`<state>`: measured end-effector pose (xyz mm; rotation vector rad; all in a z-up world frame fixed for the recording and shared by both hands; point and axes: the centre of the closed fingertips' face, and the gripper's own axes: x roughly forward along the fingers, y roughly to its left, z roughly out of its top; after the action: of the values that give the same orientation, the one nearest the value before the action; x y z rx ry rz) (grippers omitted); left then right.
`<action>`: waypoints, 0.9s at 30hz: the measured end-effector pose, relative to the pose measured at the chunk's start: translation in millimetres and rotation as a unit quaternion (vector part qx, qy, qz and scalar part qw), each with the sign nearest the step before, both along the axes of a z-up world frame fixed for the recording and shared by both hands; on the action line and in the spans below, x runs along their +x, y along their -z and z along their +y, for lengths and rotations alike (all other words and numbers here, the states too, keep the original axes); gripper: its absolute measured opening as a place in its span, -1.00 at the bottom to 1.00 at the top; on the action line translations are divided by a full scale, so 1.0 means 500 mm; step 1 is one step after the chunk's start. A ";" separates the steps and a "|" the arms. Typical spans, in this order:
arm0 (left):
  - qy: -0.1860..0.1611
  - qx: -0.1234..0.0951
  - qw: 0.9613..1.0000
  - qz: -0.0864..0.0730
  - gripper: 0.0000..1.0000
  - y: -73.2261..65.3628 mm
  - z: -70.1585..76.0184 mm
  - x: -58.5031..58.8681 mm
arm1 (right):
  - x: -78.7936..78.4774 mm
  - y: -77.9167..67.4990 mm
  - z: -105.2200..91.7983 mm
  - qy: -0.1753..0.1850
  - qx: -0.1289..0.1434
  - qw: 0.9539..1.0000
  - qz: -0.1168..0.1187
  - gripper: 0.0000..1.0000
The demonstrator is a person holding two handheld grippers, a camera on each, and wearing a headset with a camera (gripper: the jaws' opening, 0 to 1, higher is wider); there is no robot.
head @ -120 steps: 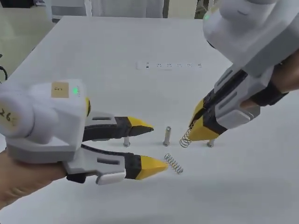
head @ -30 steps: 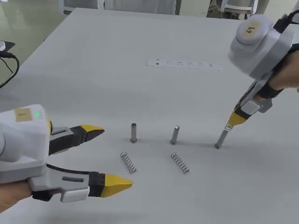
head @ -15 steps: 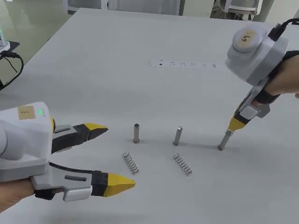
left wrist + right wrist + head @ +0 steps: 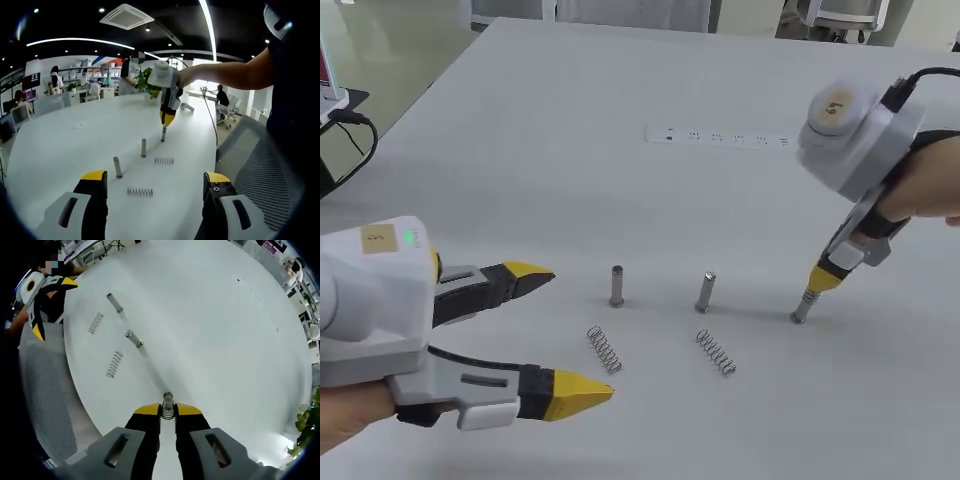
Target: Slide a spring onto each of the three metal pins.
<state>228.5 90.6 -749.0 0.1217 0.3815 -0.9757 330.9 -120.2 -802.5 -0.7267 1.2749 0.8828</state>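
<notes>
Three metal pins stand upright in a row on the white table: left pin, middle pin, right pin. My right gripper is shut on a spring and holds it over the right pin, whose top pokes through the coil. Two loose springs lie in front of the pins: one near the left pin, one near the middle pin. My left gripper stands open at the near left, empty, its yellow tips pointing toward the left spring.
A white power strip lies flat further back on the table. A mesh office chair stands at the table's edge. Other people and desks are far off in the room.
The right gripper has sunk lower with the spring, further down over the right pin. The left gripper has stayed open and roughly in place. The head camera has shifted slightly.
</notes>
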 end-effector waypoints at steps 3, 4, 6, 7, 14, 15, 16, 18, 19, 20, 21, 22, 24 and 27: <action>0.001 0.000 1.000 0.000 0.49 -0.001 -0.002 0.001 | 0.001 0.015 0.001 0.005 0.001 1.000 0.003 -0.84; 0.001 0.000 1.000 0.000 0.49 -0.001 -0.002 0.001 | 0.000 0.019 0.001 0.005 -0.001 1.000 0.005 -0.84; 0.001 0.000 1.000 -0.001 0.49 -0.001 -0.003 0.002 | 0.001 0.026 0.001 0.005 -0.002 1.000 0.004 -0.84; 0.002 0.000 1.000 -0.001 0.49 -0.001 -0.003 0.002 | 0.002 0.030 0.000 0.006 -0.005 1.000 0.004 -0.84; 0.002 0.000 1.000 0.000 0.49 -0.001 -0.004 0.003 | 0.000 0.050 -0.002 0.003 -0.013 1.000 0.002 -0.83; 0.001 -0.001 1.000 0.000 0.49 -0.001 -0.004 0.003 | -0.001 0.053 -0.002 0.002 -0.014 1.000 0.002 -0.83; 0.001 -0.001 1.000 0.000 0.49 -0.001 -0.004 0.003 | -0.002 0.055 -0.003 0.001 -0.014 1.000 0.002 -0.83; 0.001 -0.001 1.000 0.000 0.49 -0.001 -0.004 0.004 | -0.003 0.057 -0.003 -0.001 -0.014 1.000 0.002 -0.83; 0.001 -0.001 1.000 0.000 0.49 -0.001 -0.003 0.004 | -0.003 0.057 -0.003 -0.002 -0.012 1.000 0.002 -0.83; 0.001 -0.001 1.000 0.001 0.49 0.000 -0.003 0.004 | -0.003 0.057 -0.002 0.000 -0.009 1.000 0.002 -0.83; 0.001 -0.001 1.000 0.001 0.48 0.000 -0.003 0.003 | -0.004 0.057 -0.002 -0.001 -0.008 1.000 0.002 -0.83; 0.002 0.000 1.000 0.001 0.48 0.001 -0.004 0.003 | -0.005 0.058 -0.002 -0.004 -0.007 1.000 0.002 -0.82; 0.003 0.000 1.000 0.001 0.48 0.001 -0.005 0.003 | -0.005 0.058 -0.001 -0.007 -0.004 1.000 -0.002 -0.79; 0.004 0.000 1.000 0.001 0.47 0.001 -0.006 0.003 | -0.004 0.054 0.002 -0.003 0.007 1.000 -0.006 -0.73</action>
<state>230.0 87.4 -749.7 0.1217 0.3838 -0.9834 328.8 -119.1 -829.3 -0.7253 1.2555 0.8900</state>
